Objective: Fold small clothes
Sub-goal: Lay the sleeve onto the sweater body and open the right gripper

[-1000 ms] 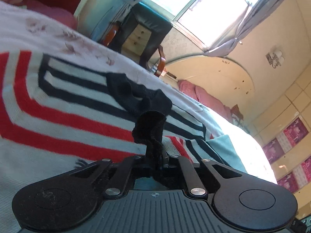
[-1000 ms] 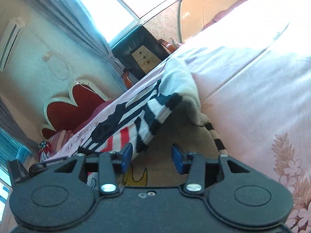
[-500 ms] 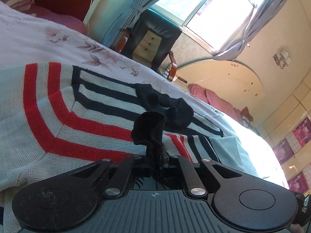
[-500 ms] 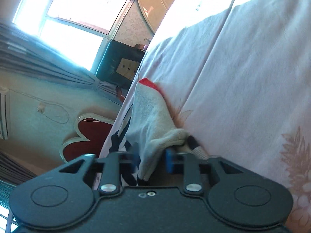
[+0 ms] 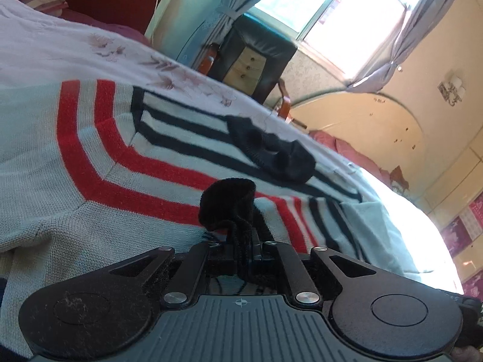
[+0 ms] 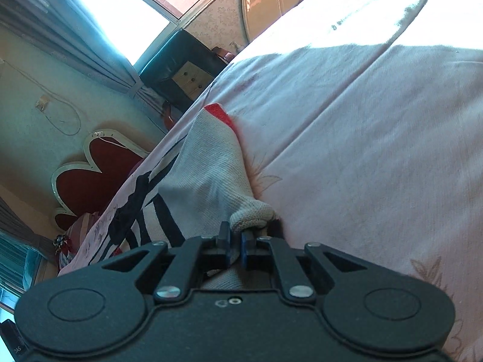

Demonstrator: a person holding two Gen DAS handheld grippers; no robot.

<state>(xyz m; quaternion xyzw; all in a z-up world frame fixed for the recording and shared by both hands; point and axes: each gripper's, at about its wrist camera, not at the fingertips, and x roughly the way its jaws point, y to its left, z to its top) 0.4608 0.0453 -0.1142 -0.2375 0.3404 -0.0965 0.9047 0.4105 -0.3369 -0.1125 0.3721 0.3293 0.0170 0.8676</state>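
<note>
Striped sweater [image 5: 126,181] lies flat on bed [image 6: 377,120], stripes running toward the headboard end. Left gripper [image 5: 241,241] clamped on its black edge; right gripper [image 6: 236,236] pinching grey corner nr bed's middle.

The pale grey knitted sweater [image 5: 60,199] bears red chevron stripes, navy stripes and a dark navy patch. The bed's sheet [image 6: 377,138] is pale pink with faint flower prints.
</note>
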